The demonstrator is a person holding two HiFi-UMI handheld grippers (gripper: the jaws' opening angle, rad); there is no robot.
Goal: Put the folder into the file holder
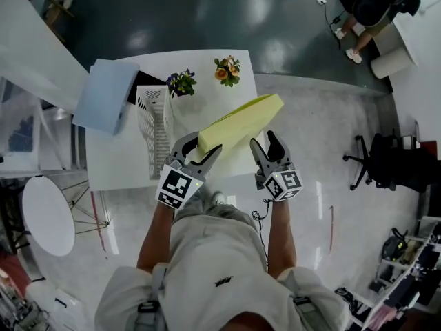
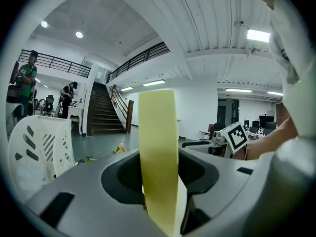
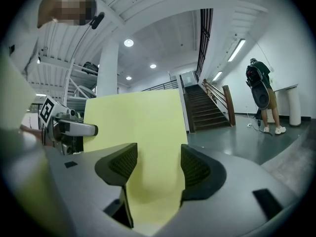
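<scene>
Grips yellow folder (image 1: 241, 121) edge in left tongs (image 1: 198, 150), above table (image 1: 117, 158) beside white file holder (image 1: 155, 126). Holds right tongs (image 1: 266, 145) half apart, folder unpinched.

The folder (image 2: 158, 157) is cut off by the left gripper view's bottom edge.

The person wears a pale beige short-sleeved shirt (image 1: 220, 254) with a small dark logo, and grey straps (image 1: 148, 307) sit at the shoulders. The left gripper (image 1: 198, 150) and right gripper (image 1: 267, 147) have grey bodies and black, ribbed fingers (image 3: 118, 164). Each carries a cube (image 1: 178, 187) of black-and-white square markers. A thin black cable (image 1: 260, 216) hangs below the right one.
</scene>
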